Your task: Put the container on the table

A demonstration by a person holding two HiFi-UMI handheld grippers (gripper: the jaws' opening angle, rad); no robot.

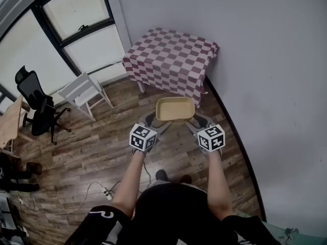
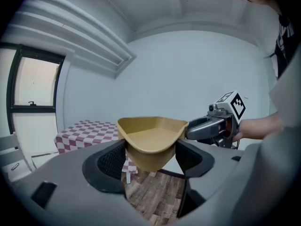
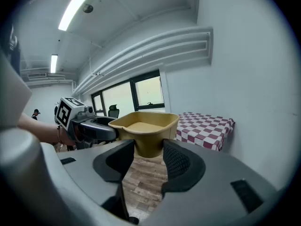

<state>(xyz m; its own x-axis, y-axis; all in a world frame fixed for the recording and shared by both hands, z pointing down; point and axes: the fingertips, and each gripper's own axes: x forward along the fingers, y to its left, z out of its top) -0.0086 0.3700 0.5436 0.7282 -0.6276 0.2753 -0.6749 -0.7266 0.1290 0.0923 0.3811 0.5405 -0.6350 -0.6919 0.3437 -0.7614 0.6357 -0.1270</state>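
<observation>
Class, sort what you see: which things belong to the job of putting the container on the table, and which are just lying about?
Belong to the job: container, gripped by the left gripper and right gripper; checked table.
Lying about: white chair; black office chair; power strip on the floor.
</observation>
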